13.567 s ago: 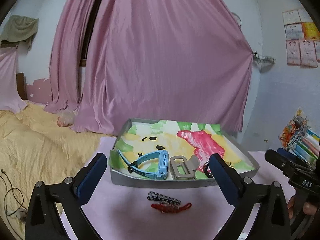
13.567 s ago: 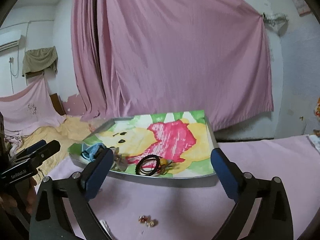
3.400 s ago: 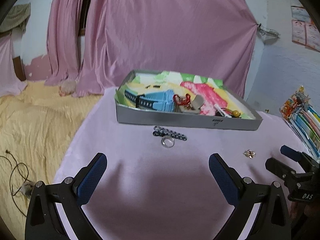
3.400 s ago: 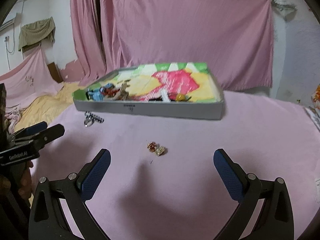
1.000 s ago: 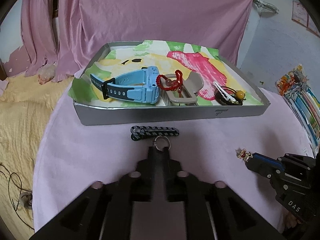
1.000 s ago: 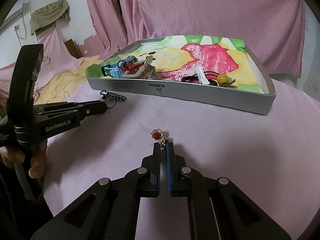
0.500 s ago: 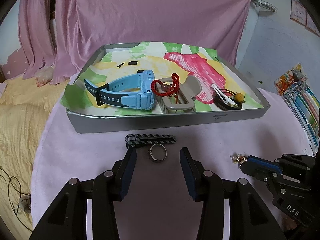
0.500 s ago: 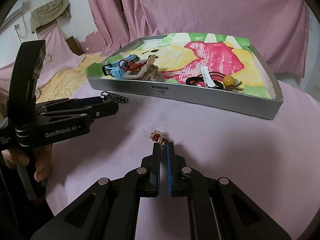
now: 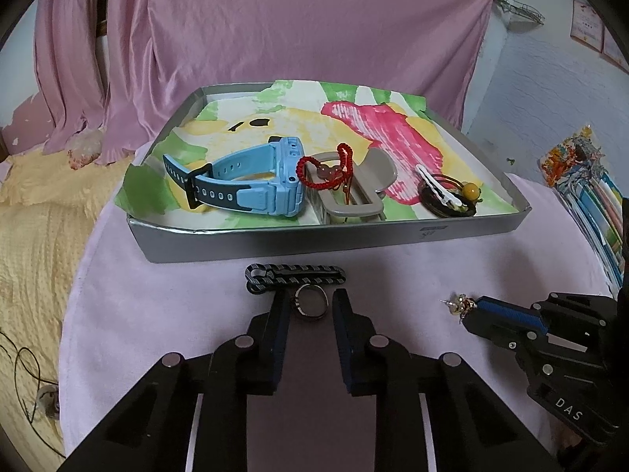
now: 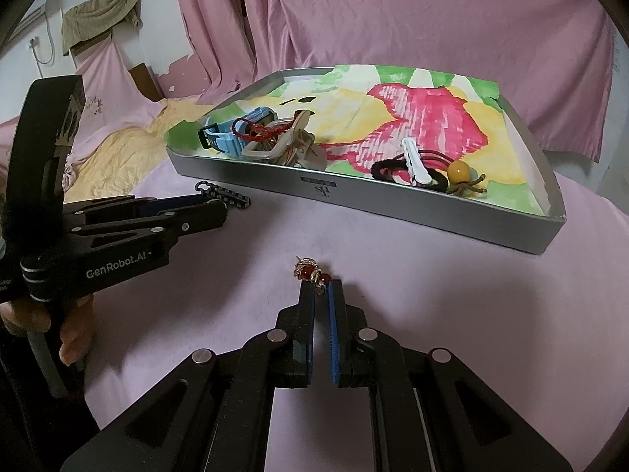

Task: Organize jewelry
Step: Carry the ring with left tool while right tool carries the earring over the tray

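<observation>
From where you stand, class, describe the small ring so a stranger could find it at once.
Start at the grey tray on the pink cloth. Just in front of its near wall lies a dark braided chain; the ring sits right beside that, between the left gripper fingers. It is a plain silvery hoop, not braided.

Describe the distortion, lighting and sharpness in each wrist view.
Left wrist view: strong fisheye bending, dark vignette corners; soft even light; the ring between the left gripper fingers is sharp. Right wrist view: same barrel bend on the tray rim; earring at the right gripper tips is sharp, with no glare.
</observation>
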`<state>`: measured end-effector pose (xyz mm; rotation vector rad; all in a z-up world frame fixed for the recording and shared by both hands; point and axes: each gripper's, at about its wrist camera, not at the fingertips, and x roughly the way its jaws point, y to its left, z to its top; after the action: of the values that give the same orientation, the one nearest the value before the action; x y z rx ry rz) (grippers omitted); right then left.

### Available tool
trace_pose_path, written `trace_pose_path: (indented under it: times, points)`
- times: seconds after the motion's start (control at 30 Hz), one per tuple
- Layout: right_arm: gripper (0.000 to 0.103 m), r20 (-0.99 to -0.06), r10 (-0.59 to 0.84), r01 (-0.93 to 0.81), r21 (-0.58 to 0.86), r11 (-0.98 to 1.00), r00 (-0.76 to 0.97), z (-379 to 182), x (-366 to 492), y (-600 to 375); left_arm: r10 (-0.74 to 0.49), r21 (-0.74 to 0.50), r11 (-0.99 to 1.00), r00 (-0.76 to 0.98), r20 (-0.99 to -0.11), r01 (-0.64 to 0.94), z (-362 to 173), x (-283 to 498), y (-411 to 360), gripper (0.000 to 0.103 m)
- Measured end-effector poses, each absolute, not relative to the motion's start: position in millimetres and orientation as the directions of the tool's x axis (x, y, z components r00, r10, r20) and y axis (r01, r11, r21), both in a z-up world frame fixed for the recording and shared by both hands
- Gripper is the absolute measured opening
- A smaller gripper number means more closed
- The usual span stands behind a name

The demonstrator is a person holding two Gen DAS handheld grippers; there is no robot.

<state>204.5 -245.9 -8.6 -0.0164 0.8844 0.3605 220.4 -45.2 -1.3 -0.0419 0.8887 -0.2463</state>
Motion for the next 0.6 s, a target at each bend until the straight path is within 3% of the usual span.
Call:
trace_pose_path:
  times: [0.17,0.37,0.43,0.6]
  points:
    - [0.012,-0.759,0.298,-0.317,0.127,0.94,0.579,-8.7,207.0,-244.3,-0.231,-0.141,0.971,0.603,-0.764,0.194,-1.0,219.3,-44.7,0.016]
    - [0.012,-0.757,0.292,-0.317,0.118,0.941,0.585,-8.8,209.7,-243.0,-0.232,-0.14,0.971,0.603,-0.763,0.196,-0.8,218.9,-43.9,0.015]
    - [0.012,-0.756,0.294,-0.316,0.121,0.941,0.585,-8.6,210.5,-243.2,-0.236,-0.144,0.97,0.606,-0.759,0.198,-0.1,218.3,-42.9,0.007]
    - [0.01,-0.752,0.317,-0.323,0.147,0.935,0.578,-8.8,211.7,-245.4,-0.254,-0.153,0.965,0.6,-0.758,0.215,-0.3,217.7,-44.6,0.006]
